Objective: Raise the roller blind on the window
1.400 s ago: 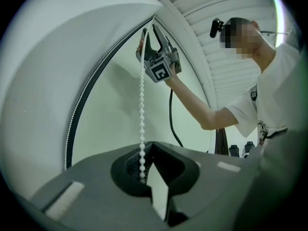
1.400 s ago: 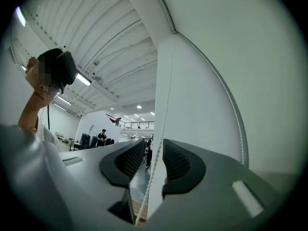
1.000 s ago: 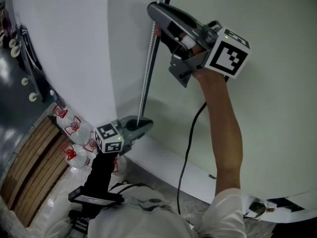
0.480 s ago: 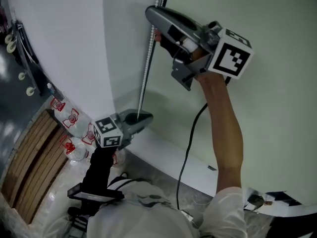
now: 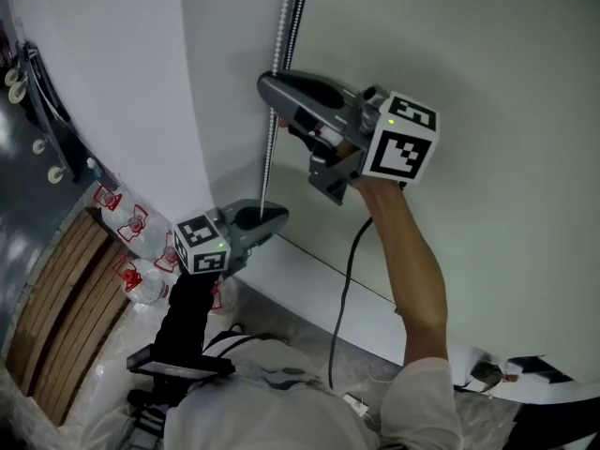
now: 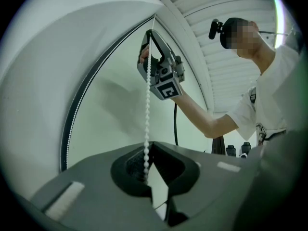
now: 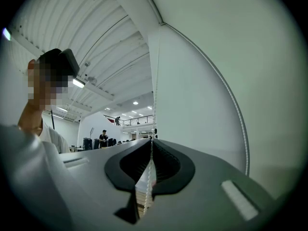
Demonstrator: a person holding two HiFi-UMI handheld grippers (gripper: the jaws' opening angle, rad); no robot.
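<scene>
A white bead chain (image 5: 284,31) hangs down beside the pale green blind surface (image 5: 487,82). My right gripper (image 5: 270,86) is high on the chain and shut on it; in the right gripper view the beads run between its closed jaws (image 7: 152,141). Straight below, my left gripper (image 5: 277,217) points at the wall just above the sill. The chain (image 6: 147,105) drops from the right gripper (image 6: 149,32) into the left gripper's jaws (image 6: 149,144), which are closed around it. Another beaded strand (image 6: 72,124) curves along the frame edge.
A white sill (image 5: 319,293) runs under the window. Water bottles with red labels (image 5: 131,228) and wooden slats (image 5: 56,317) lie on the floor at the left. A black cable (image 5: 347,289) hangs from the right gripper. A white wall (image 5: 112,82) is to the left.
My right gripper has come down along the chain, closer to the left gripper, and rolled slightly. The left gripper has stayed where it was.
</scene>
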